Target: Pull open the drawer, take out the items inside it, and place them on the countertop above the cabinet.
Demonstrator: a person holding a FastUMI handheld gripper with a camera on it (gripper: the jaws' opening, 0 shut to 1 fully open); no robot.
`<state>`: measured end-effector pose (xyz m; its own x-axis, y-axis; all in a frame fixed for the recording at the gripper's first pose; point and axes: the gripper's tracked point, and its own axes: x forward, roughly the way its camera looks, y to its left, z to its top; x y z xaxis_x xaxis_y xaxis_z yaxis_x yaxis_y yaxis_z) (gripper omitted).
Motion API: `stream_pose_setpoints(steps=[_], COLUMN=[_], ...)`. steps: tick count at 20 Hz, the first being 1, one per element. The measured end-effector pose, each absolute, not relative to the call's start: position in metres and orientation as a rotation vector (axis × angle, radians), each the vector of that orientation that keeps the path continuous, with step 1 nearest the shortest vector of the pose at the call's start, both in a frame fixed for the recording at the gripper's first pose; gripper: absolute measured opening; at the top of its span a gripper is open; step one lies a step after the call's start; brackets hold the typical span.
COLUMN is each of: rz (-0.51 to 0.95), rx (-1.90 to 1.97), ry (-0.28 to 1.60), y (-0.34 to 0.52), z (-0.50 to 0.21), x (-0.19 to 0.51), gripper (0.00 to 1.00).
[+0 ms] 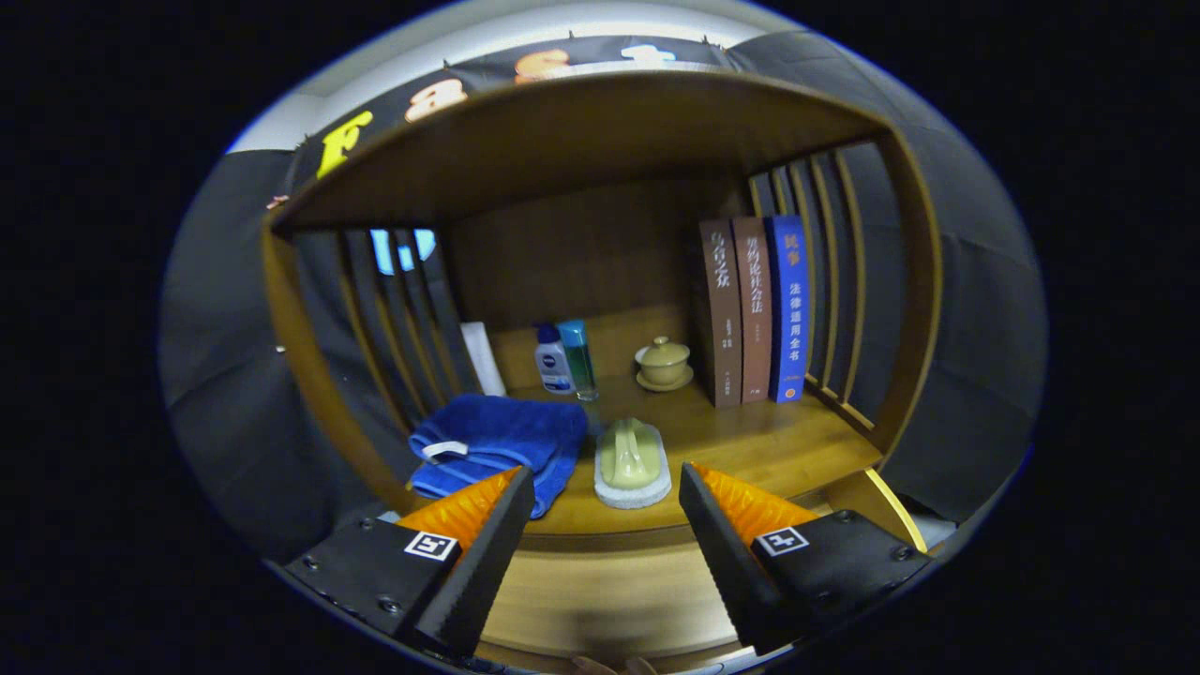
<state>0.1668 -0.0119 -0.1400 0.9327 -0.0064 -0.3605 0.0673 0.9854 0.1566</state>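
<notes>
The drawer front is a pale wood panel low down, between the two fingers and right under the front edge of the surface. I cannot tell if it is pulled out. The wooden cabinet has a curved top and slatted sides, and it wraps around the surface. On the near left of the surface lies a folded blue towel. On the far right stand three books, upright and touching each other. The gripper is spread wide and holds nothing. Just past the fingers, in the middle, sits a brush with a pale green handle. At the back stand two bottles side by side. Right of them is a small lidded cup on a saucer.
</notes>
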Motion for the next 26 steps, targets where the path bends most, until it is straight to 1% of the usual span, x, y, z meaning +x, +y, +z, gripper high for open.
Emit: stream_pose_setpoints(steps=[2, 5, 8, 11, 14, 20, 26], rz=[-0.039, -0.058, -0.094, -0.103, -0.095, -0.109, -0.095], rx=[0.189, 0.245, 0.230, 0.185, 0.133, 0.073, 0.067], ry=[0.296, 0.248, 0.263, 0.253, 0.269, 0.326, 0.309], y=[-0.013, -0.018, -0.028, -0.024, -0.018, -0.022, -0.015], z=[-0.137, -0.160, -0.200, -0.228, -0.259, -0.298, -0.295], x=[0.127, 0.069, 0.026, -0.002, -0.013, 0.009, 0.020], gripper=[1.00, 0.99, 0.99, 0.99, 0.99, 0.99, 0.99])
